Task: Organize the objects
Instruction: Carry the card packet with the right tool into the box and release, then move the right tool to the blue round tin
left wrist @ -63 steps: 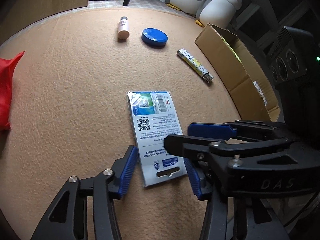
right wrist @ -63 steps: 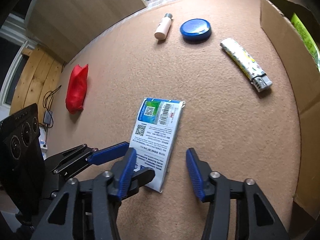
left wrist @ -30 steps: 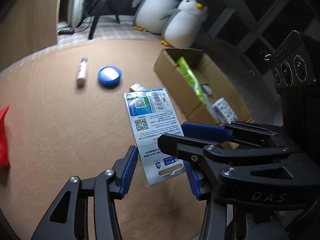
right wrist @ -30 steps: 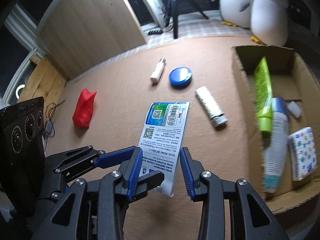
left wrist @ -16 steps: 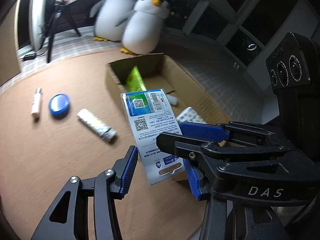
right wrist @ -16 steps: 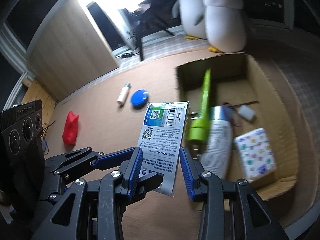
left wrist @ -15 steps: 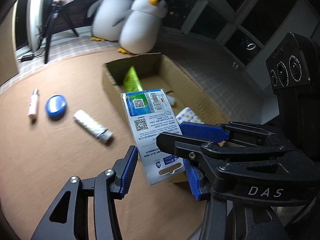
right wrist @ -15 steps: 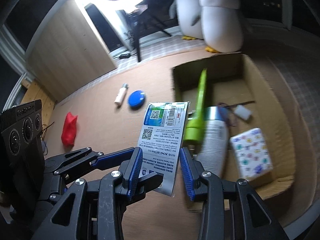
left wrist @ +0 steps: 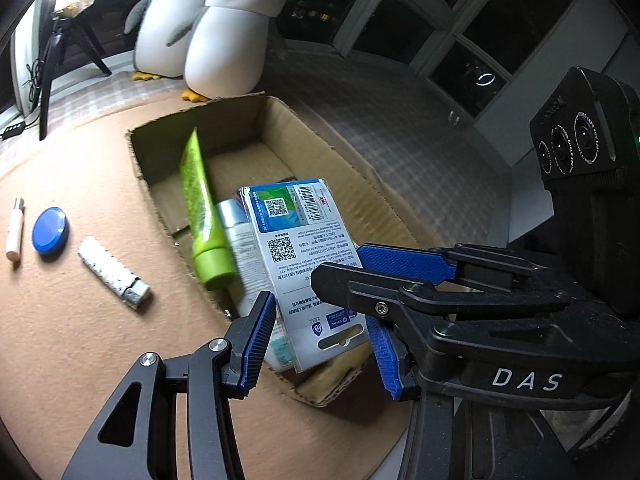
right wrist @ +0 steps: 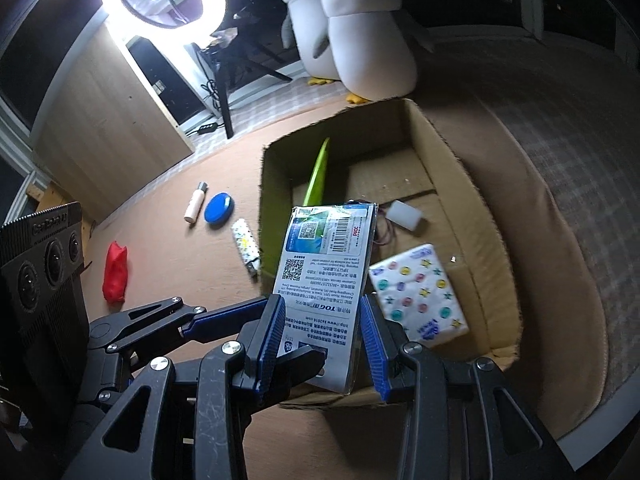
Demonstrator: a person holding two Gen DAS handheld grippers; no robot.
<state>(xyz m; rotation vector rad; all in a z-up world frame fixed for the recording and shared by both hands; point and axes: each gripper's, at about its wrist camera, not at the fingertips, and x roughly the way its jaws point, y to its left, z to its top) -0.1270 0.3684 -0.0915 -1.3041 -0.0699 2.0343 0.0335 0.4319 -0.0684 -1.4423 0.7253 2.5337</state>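
A flat white packet (left wrist: pixel 300 240) with a blue-green label and QR codes hangs in the air over the open cardboard box (left wrist: pixel 360 168). My left gripper (left wrist: pixel 320 308) has its blue pads against the packet's two side edges near the bottom, shut on it. From the right, my right gripper (left wrist: pixel 340 264) reaches in with one finger in front of the packet and one behind. In the right wrist view the packet (right wrist: pixel 328 256) stands between the pads of my right gripper (right wrist: pixel 321 300), which is shut on it, above the box (right wrist: pixel 460 160). The left gripper's fingers (right wrist: pixel 224 322) cross in from the left.
Inside the box lie a green tube (left wrist: pixel 200 208), a silver-white tube (left wrist: pixel 240 240), a star-patterned tissue pack (right wrist: pixel 420 292) and a small white block (right wrist: pixel 404 214). On the carpet to the left are a patterned lighter (left wrist: pixel 112 272), a blue round tin (left wrist: pixel 50 232), a small bottle (left wrist: pixel 14 236) and a red bag (right wrist: pixel 115 272). Two plush penguins (left wrist: pixel 232 40) stand behind the box.
Both grippers carried the packet together from above the carpet to the right, over the box. The jaws kept the same spacing, and the loose items on the carpet slid to the left of view.
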